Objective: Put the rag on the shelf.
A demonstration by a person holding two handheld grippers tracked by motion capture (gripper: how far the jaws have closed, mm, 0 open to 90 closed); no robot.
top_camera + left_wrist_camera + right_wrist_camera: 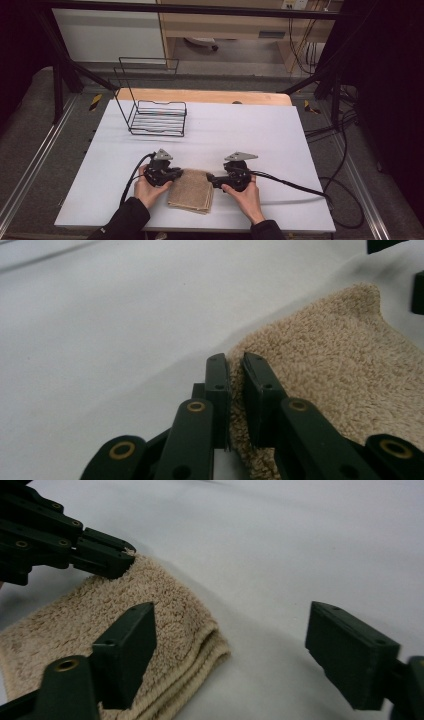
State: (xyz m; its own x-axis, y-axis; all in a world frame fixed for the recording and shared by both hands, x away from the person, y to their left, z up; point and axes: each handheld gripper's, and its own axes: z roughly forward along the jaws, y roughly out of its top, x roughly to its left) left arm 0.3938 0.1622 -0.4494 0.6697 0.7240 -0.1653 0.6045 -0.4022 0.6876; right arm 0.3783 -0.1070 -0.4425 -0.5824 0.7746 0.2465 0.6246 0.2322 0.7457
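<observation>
The folded towel (191,191) lies on the bench (260,135) between the two hands—the left gripper (236,365) pinches its far left corner, while the right gripper (230,645) stands wide open astride the towel's right corner, nothing yet gripped.

No legible text anywhere (labels, numbers included).

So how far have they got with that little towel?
The beige towel already lies folded on the white table. The left gripper is pinching its corner; the right gripper is open, with one jaw over the folded edge. Lifting it, perhaps toward the wire rack, is still to do.
</observation>
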